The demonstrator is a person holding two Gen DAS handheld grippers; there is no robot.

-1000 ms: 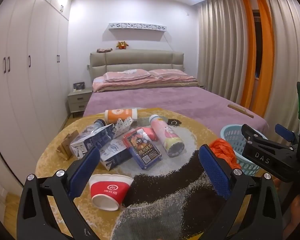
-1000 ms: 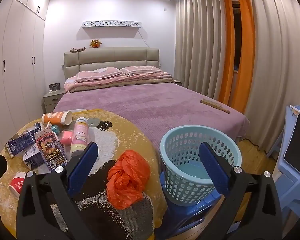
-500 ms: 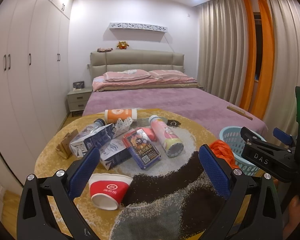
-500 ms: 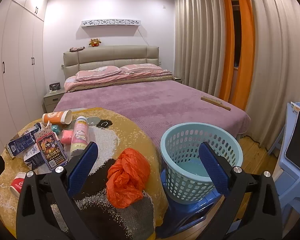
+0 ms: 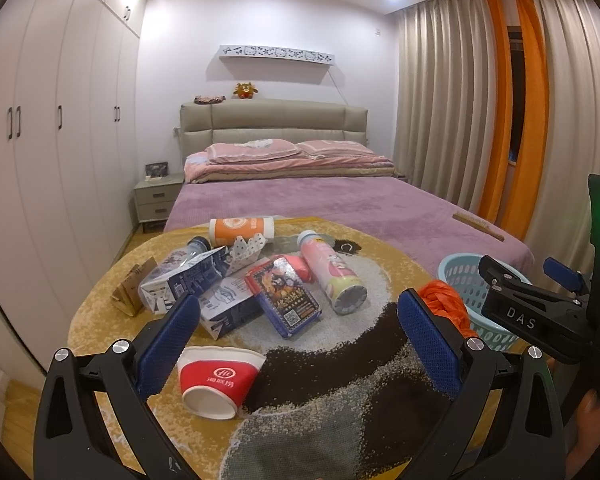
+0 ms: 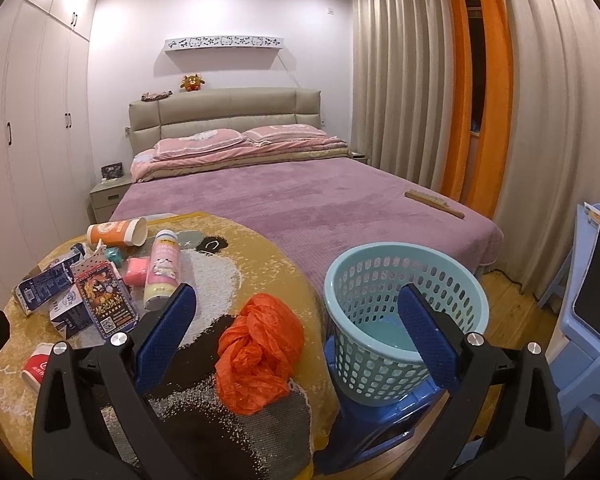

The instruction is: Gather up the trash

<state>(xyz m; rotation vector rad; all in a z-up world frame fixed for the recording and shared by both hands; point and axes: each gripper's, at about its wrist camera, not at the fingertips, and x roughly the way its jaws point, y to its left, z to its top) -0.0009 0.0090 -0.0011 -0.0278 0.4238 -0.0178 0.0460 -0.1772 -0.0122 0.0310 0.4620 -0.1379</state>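
Left gripper (image 5: pixel 298 338): jaws wide, empty, above round rug-covered table (image 5: pixel 100 320), red-white paper cup (image 5: pixel 216 382) lying between fingers. Right gripper (image 6: pixel 298 330): jaws wide, empty, framing orange plastic bag (image 6: pixel 260 354) at table edge. Blue basket (image 6: pixel 404 320) just beside table, on blue stool (image 6: pixel 376 420). Cartons, bottles clustered mid-table.

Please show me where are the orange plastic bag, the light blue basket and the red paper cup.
orange plastic bag (image 6: pixel 260 354), right wrist view, middle of the crumpled bag.
light blue basket (image 6: pixel 364 364), right wrist view, its perforated front wall.
red paper cup (image 5: pixel 216 376), left wrist view, the red side with the logo.
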